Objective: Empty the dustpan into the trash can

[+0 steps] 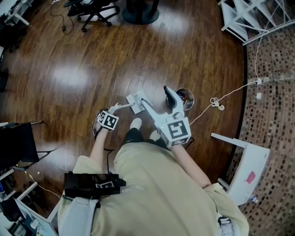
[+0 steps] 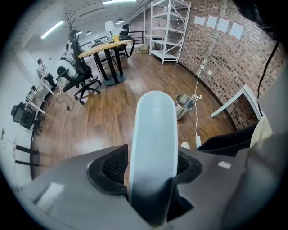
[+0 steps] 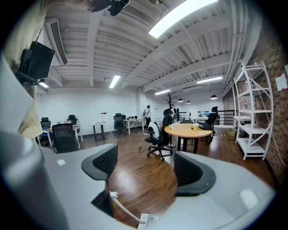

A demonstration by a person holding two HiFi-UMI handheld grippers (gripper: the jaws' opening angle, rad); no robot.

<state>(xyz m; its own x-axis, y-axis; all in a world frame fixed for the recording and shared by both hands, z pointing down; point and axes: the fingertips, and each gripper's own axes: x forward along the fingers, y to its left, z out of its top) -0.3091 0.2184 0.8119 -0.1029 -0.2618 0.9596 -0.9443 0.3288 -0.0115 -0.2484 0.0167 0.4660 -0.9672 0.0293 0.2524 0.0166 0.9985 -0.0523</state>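
Note:
A white dustpan [image 1: 135, 102] lies on the wood floor in front of the person's feet. Its pale handle [image 2: 152, 148] runs up between the jaws of my left gripper [image 2: 150, 165], and both pads press on it. In the head view the left gripper [image 1: 109, 115] points steeply down at the handle's end. A small metal trash can [image 1: 186, 97] stands just right of the dustpan and also shows in the left gripper view as the trash can [image 2: 184, 106]. My right gripper [image 1: 172, 98] hovers over the can's near side, partly hiding it. The right gripper [image 3: 150, 168] is open and holds nothing.
A white cable [image 1: 226, 96] runs from the can's side to a plug [image 1: 258, 82] by the tiled strip. A white board [image 1: 249, 169] leans at the right. Office chairs [image 1: 94, 11] and a table base stand far ahead, a white shelf [image 1: 249, 18] at top right.

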